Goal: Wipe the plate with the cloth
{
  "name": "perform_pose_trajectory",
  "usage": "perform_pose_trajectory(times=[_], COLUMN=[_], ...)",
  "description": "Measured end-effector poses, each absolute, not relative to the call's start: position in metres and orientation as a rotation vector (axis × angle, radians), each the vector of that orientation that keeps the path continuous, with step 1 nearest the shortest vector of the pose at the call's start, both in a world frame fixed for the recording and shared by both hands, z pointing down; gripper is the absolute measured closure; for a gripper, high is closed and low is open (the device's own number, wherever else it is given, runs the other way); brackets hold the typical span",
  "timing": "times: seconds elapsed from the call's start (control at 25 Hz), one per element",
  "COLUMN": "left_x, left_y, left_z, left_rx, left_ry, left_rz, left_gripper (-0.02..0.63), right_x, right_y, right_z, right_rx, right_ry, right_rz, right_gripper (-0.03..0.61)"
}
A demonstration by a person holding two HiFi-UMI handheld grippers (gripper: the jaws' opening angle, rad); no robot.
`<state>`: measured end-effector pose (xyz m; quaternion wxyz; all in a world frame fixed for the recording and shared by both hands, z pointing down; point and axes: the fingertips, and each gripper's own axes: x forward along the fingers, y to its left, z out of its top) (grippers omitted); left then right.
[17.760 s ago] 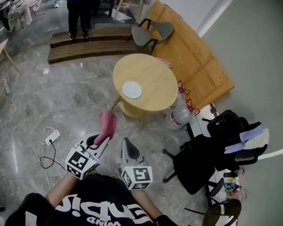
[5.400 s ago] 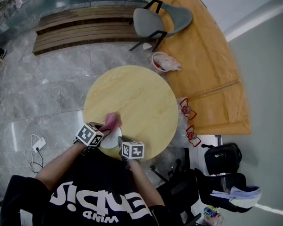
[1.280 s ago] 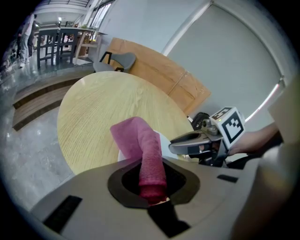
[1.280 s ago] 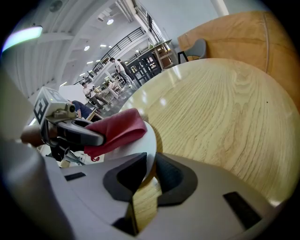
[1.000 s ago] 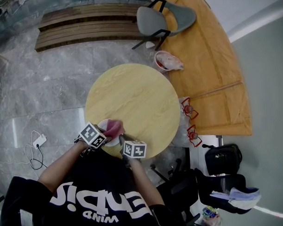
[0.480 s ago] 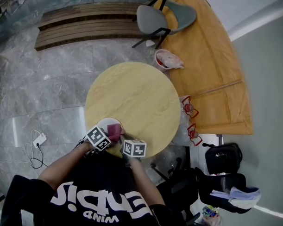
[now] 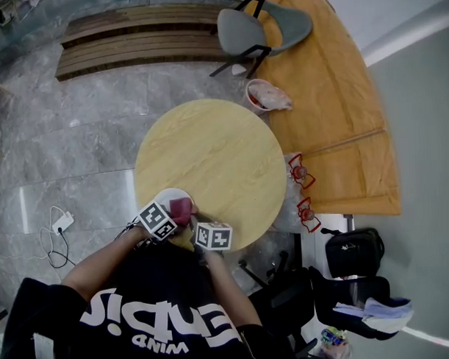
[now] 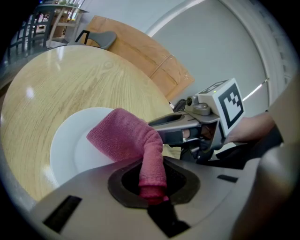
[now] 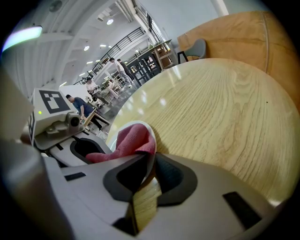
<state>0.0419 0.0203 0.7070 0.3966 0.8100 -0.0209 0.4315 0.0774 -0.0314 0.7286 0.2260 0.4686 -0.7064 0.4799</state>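
The left gripper [image 8: 152, 190] is clamped on one end of the pink cloth [image 8: 123, 139]. The cloth's free fold lies on the white plate [image 8: 69, 152], which sits near the edge of the round wooden table [image 8: 70, 79] closest to the person. The right gripper [image 9: 146, 180] pinches the plate's rim and steadies it. Wiping well likely means pressing the fold flat and sweeping it over the whole face, including the bare far side. Meanwhile the right grip should stop the plate sliding off the table.

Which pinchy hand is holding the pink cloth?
The left gripper: its jaws clamp the pink cloth, while the right gripper pinches the rim of the white plate.
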Motion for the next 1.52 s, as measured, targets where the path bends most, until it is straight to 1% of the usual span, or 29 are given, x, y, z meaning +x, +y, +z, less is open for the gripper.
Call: perform_pose_trajectory(times=[0.36,1.52], left_x=[0.024,-0.027], left_y=[0.013,-0.005], left_z=[0.709,0.706], left_rx=[1.997,2.006], left_ry=[-0.107,-0.216], left_rz=[1.053,1.055], left_gripper=[0.563,0.563], right_x=[0.078,0.077], right_y=[-0.032,-0.032], right_z=[0.727,0.727], right_rx=[1.287,1.263], right_ry=[-1.953,-1.966], right_rz=[1.323,1.325], right_gripper=[0.503,0.503])
